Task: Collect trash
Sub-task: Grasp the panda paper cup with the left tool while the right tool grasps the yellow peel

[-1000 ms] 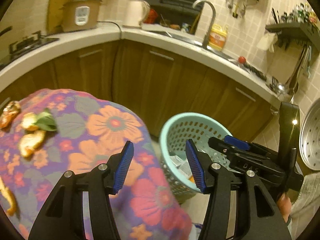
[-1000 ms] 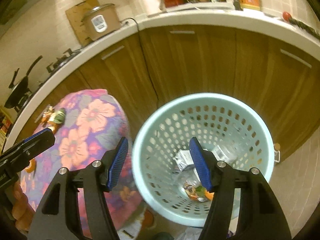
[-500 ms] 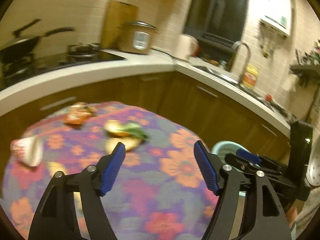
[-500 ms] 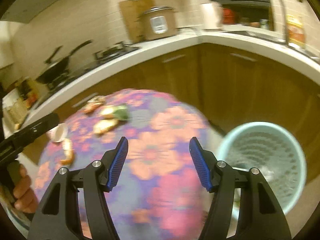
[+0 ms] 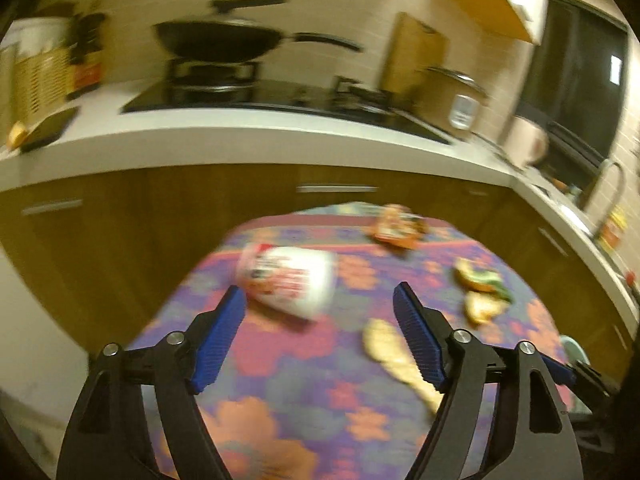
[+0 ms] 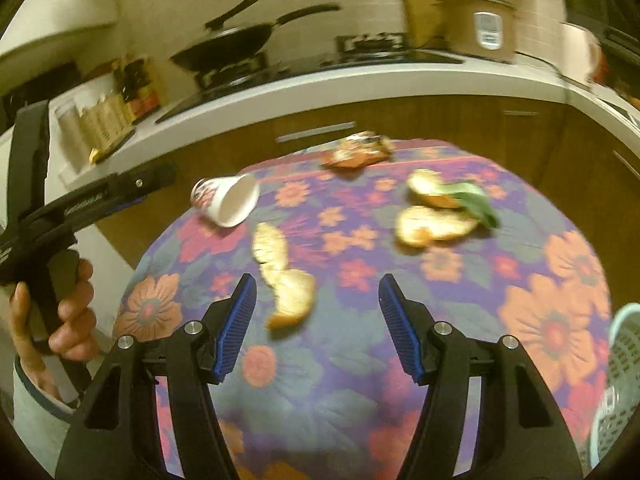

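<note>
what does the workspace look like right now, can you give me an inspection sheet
surface: round table with floral cloth.
job's things: paper cup on its side; snack wrapper at far edge; long peel; peel pieces with a green leaf; teal basket beside the table.
clutter: nothing seen.
grippers: left gripper open, facing the cup; right gripper open, above the long peel; both empty.
cables: nothing seen.
surroundings: counter with wok, rice cooker, wooden cabinets.

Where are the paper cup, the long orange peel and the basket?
paper cup (image 6: 230, 204): right wrist view, white open mouth.
long orange peel (image 6: 286, 280): right wrist view, mid-strip.
basket (image 6: 624, 368): right wrist view, perforated wall.
</note>
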Available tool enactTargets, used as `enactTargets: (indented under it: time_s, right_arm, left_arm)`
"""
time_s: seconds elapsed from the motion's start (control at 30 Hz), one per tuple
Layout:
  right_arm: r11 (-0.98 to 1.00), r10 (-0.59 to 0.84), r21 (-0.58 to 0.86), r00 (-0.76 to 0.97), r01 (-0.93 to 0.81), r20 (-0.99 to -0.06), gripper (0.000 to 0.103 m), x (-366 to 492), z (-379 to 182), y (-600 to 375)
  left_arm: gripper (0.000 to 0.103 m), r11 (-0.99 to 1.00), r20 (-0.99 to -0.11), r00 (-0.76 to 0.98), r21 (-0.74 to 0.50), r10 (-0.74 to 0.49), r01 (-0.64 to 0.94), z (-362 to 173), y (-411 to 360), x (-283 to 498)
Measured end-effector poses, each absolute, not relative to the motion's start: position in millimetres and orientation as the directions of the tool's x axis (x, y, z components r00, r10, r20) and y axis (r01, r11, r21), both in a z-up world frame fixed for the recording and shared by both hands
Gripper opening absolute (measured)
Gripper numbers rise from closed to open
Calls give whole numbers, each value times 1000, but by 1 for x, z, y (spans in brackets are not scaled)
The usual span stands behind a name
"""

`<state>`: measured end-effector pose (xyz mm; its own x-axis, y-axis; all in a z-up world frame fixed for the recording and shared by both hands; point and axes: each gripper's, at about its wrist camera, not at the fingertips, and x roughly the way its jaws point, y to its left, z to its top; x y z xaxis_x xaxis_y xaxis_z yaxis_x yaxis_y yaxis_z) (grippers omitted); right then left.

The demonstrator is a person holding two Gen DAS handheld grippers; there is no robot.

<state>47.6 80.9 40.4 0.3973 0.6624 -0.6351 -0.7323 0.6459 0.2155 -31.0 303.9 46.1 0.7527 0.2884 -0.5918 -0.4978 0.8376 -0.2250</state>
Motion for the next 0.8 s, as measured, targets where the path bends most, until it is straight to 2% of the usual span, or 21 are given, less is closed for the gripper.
enactTargets:
  time_s: [0.17, 0.33, 0.57, 0.7, 0.8]
  right_arm:
    - [638, 656, 221, 372, -737, -657, 60, 54, 24, 112]
    - [650, 631, 210, 363, -730, -686, 60, 62, 9, 124]
    - [649, 622, 229, 333, -725, -708, 60, 71, -4, 132]
    - [640, 607, 212, 316, -739, -729, 60, 69, -8, 140]
    - [637, 605, 209, 313, -742, -732, 60, 70, -8, 143]
  left_arm:
    - [77, 822, -626, 735, -254, 261, -509, 26, 338, -24]
    - [79, 836, -671, 693, -200, 264, -511, 7, 356, 7]
    - [79, 789, -693, 702, -336, 163, -514, -8, 394, 26]
    - [79, 812, -690, 709, -328, 143, -483, -9, 385, 34]
    - [81, 849, -694, 703, -272, 154, -454, -7, 369, 39]
